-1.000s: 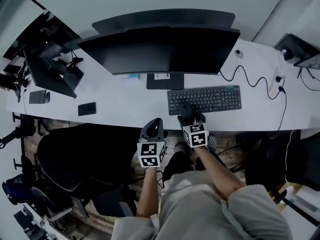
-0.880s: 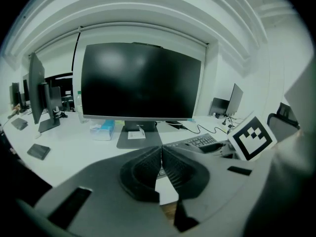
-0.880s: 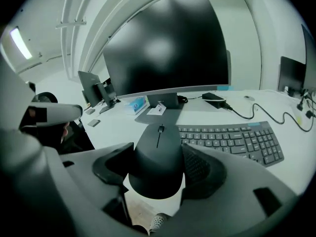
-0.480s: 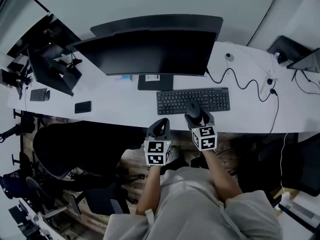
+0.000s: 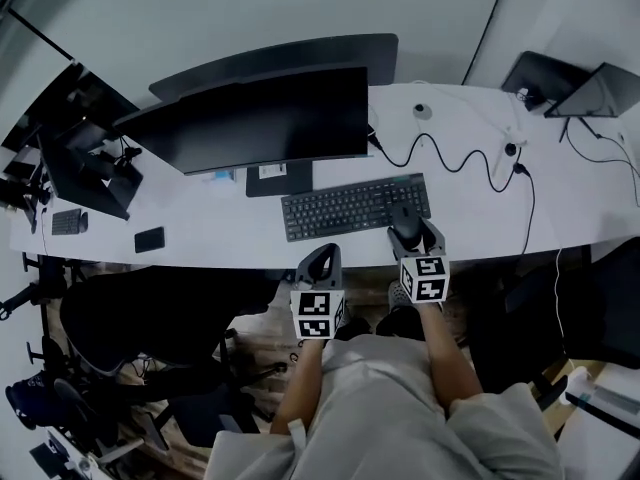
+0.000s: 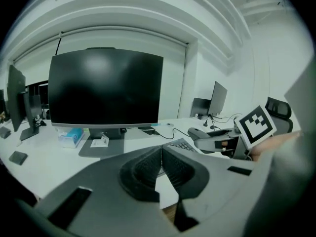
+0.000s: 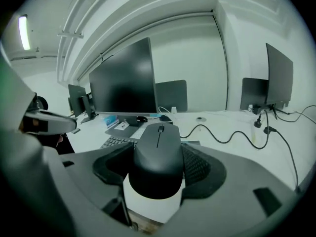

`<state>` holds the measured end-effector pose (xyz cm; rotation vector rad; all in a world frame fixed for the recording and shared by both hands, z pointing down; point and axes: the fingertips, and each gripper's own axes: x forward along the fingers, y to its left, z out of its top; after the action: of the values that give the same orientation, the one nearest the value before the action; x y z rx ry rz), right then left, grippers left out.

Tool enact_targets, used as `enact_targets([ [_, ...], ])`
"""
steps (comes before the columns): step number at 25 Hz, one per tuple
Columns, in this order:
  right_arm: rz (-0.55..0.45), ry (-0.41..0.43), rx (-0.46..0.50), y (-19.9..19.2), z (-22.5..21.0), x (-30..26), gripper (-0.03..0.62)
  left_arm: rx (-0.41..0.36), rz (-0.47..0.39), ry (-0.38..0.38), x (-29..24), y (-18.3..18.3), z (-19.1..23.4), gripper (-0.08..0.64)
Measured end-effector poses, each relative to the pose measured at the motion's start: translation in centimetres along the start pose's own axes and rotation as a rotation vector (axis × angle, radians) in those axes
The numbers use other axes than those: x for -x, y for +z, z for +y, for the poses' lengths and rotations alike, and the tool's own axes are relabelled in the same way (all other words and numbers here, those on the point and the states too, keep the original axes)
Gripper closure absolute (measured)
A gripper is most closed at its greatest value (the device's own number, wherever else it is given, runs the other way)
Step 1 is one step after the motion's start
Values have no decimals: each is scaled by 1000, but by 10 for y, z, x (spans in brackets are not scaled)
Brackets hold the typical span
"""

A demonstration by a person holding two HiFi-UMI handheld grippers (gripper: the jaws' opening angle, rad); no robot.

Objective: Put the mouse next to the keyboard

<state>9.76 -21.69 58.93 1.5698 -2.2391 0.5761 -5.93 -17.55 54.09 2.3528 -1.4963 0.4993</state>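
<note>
Starting on the left: the left gripper (image 5: 322, 258) hangs off the front edge of the desk (image 5: 220, 218), just short of it, below the keyboard's left end. In its own view its jaws are pressed tight together (image 6: 160, 157), pad against pad, nothing between them. Beyond them stands the big dark monitor (image 6: 106, 88).

Across the middle, the black keyboard (image 5: 355, 206) lies square in front of the monitor (image 5: 250, 123).

Now to the right, and here's the action: the right gripper (image 5: 410, 233) has its jaws spread wide, with the mouse (image 5: 403, 223) clamped between them. The right gripper view shows it plainly: the black mouse (image 7: 158, 152) fills the gap, both ribbed pads against its flanks, scroll wheel pointing away. The right gripper (image 7: 158, 169) aims towards the desk, the keyboard (image 7: 116, 142) off to the left of the mouse. From the head view the mouse sits at the keyboard's near right corner, overlapping its front edge. Further right, a black cable (image 5: 440, 153) snakes over the white top.

Against the frame a second ago: then the mouse sat over the left part of the keyboard; half a second ago, mid-keyboard; now it's at the right end. Same wide grip throughout. The left gripper has stayed shut and empty off the desk edge.
</note>
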Motion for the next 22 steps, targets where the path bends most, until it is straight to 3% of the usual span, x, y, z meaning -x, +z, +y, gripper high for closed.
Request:
enact_targets([
  [14,-13,-41,13,6,-90,8,288,-88,28,-107,-69,16,-81,537],
  [22,11,-27,26,2,-131,-2,288,-74,20,-100,-98,25,-111,537],
])
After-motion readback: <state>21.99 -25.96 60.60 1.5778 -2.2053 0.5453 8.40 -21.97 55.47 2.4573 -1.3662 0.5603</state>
